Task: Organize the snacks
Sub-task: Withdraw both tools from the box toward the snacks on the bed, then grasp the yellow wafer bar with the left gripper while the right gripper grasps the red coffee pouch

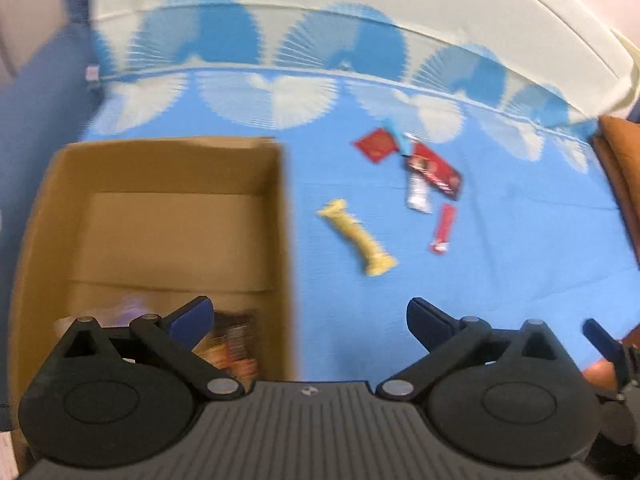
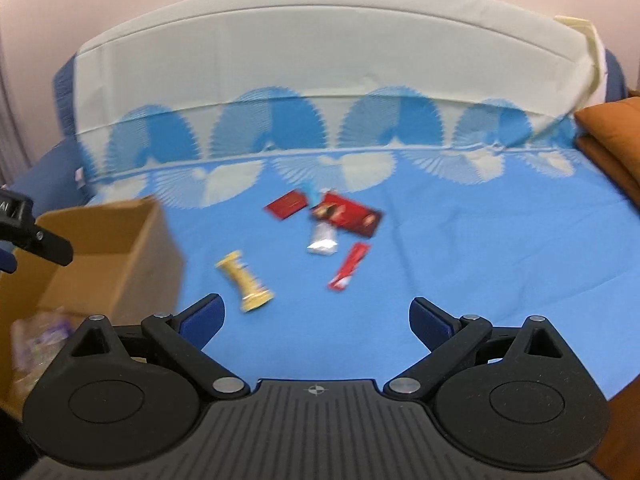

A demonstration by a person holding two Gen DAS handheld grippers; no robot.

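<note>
Beyond the wide right gripper (image 2: 316, 316): yellow snack (image 2: 245, 280).

Both views are smeared by motion blur, so no print on any wrapper can be read. Inside the cardboard box (image 1: 160, 216), the packets (image 1: 232, 344) at its near end are a blurred orange and purple jumble, partly hidden behind the left gripper (image 1: 310, 320), and how many there are cannot be told. In the right wrist view the box (image 2: 112, 248) is cut off by the left edge, and the purple bag (image 2: 36, 340) beside its near end is only a haze. Beyond the box, the small blue wrapper (image 1: 394, 134) lies half under the red packets (image 1: 434, 170). Its shape is unclear.
</note>
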